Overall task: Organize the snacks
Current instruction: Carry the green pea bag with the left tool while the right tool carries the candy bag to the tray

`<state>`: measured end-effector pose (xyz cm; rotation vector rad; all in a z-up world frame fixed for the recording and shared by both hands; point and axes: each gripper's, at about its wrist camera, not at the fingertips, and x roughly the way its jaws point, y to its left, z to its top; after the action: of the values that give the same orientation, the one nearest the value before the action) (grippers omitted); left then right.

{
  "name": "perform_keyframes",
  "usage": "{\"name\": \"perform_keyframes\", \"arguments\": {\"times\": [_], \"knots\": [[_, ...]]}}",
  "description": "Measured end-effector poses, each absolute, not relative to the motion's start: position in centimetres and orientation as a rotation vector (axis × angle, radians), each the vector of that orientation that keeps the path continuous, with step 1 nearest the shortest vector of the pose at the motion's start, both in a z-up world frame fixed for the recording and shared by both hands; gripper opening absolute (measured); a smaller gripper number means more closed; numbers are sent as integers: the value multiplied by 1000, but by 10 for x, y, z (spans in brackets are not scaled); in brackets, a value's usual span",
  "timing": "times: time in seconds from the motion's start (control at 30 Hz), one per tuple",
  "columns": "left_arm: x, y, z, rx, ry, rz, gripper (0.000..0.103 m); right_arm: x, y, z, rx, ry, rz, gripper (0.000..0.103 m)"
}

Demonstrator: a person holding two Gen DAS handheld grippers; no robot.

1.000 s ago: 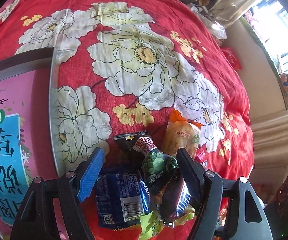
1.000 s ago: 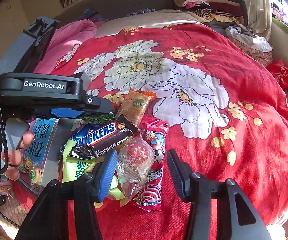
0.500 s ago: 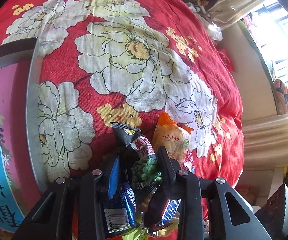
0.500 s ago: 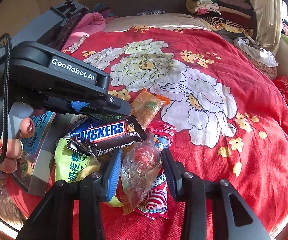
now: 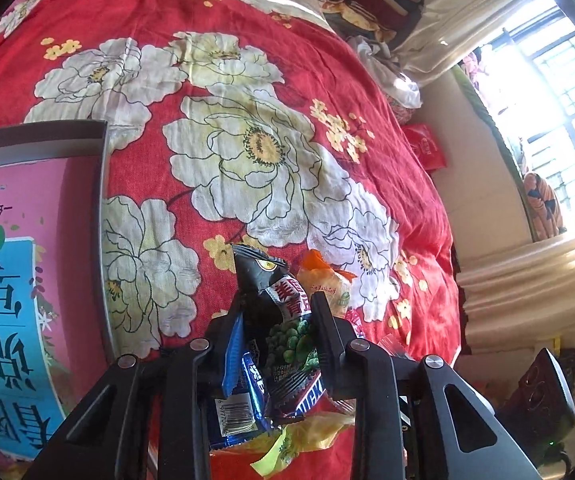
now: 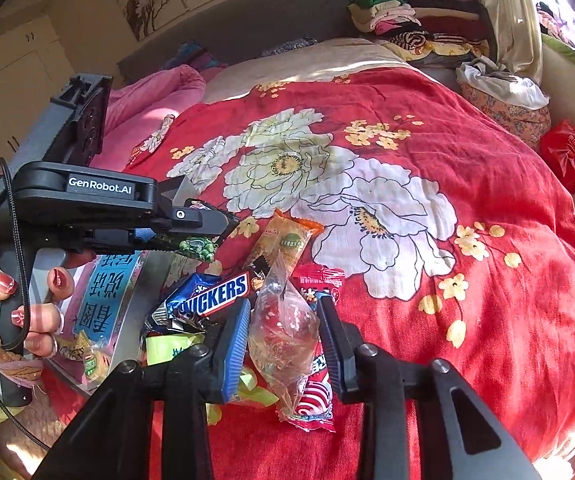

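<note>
Lifting both packets off the snack pile [image 6: 207,312]: left gripper [image 5: 277,324] jaws just closed on green-pea packet [image 5: 283,316], right gripper [image 6: 283,332] on clear red-candy bag [image 6: 283,328]; raising slowly, avoiding snagging neighbours.

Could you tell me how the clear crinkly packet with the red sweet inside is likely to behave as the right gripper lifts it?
The clear packet will probably flop: its thin film is creased and its tail hangs below the right hand-held gripper, whose jaws have just been closing on it. It looks light, mostly air. The glossy film may slip, so the red striped wrapper beneath might drag along.
</note>
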<state>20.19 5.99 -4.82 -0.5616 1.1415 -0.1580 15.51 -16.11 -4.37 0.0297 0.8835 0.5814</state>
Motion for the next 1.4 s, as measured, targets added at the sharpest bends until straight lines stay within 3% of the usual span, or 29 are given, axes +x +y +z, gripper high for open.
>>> {"name": "perform_keyframes", "arguments": {"times": [0.57, 1.4], "knots": [[157, 91, -19, -582, 1066, -113, 32, 150, -140, -73, -135, 942, 574, 36], [61, 169, 15, -596, 949, 34, 32, 111, -111, 16, -36, 777, 732, 35]]}}
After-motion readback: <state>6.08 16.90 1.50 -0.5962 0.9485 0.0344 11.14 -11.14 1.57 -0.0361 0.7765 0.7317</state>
